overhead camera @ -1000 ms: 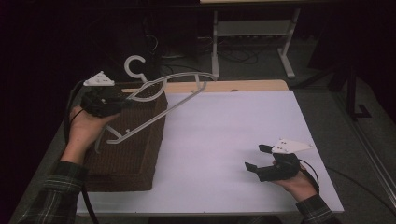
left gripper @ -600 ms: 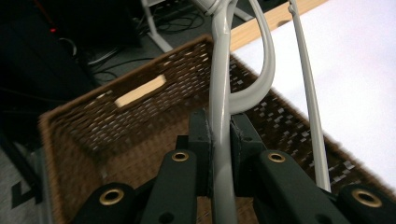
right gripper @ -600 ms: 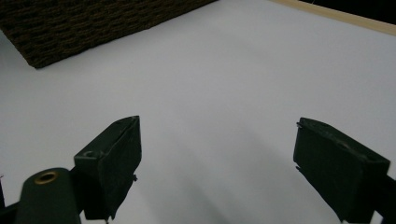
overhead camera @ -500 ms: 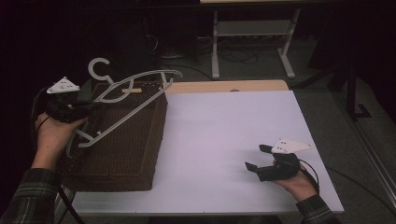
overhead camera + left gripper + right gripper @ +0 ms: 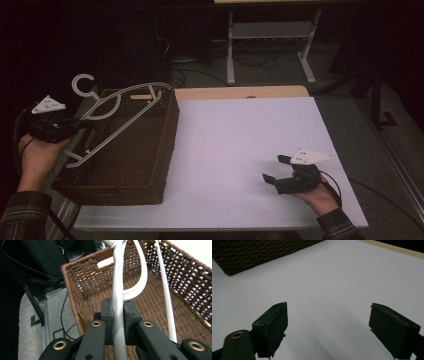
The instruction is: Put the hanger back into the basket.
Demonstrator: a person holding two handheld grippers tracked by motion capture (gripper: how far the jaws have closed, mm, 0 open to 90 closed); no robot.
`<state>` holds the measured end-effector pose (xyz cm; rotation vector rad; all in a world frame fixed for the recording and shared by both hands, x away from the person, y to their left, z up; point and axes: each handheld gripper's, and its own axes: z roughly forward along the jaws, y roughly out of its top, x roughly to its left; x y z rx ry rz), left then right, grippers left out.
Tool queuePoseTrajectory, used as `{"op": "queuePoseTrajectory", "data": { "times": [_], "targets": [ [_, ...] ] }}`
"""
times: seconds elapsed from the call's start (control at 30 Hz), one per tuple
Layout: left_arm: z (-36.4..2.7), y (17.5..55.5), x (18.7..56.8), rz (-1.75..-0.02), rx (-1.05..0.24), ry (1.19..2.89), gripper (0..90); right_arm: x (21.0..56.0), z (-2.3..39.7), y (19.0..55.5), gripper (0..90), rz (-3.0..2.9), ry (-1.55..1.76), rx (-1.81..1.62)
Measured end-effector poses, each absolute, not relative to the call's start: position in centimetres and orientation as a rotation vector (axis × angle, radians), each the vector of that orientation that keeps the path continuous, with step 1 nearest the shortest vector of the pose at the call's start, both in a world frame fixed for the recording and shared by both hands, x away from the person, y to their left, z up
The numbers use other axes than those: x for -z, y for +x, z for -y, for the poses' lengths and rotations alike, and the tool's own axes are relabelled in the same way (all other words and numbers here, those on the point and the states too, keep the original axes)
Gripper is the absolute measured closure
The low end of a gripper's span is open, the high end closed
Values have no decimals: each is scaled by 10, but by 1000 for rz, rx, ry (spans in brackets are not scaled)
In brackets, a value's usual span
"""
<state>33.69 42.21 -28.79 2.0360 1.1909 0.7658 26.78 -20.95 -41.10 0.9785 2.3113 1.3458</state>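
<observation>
Left tool [image 5: 80, 129] is clamping the white plastic hanger [image 5: 117, 117] by one arm, at the left end of the wicker basket [image 5: 145, 165]. High view is showing the hanger tilted across the basket's open top, its hook [image 5: 82, 85] sticking up past the far left corner, basket sitting at the bench's [image 5: 240, 145] left edge. Left gripper view is giving what that one can't: both pads pressing flat on the hanger arm [image 5: 118, 312], its loop and lower bar [image 5: 165, 295] hanging over the basket's woven floor [image 5: 150, 302]. Right tool [image 5: 276, 169] is resting near the bench's near right corner, jaws standing apart. Right gripper view is showing bare white bench [image 5: 332, 285] between them and the basket's side [image 5: 257, 252] well off.
</observation>
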Motion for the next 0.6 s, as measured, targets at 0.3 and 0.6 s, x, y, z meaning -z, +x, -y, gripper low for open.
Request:
{"op": "queuePoseTrajectory", "data": {
  "times": [0.3, 0.6],
  "targets": [
    [-423, 341, 308, -1218, -752, 2093, 815, 411, 209, 268, 149, -2311, 980, -1343],
    [-415, 349, 328, -1234, -703, 2145, 813, 412, 210, 268, 149, -2312, 981, -1347]
  ]
}}
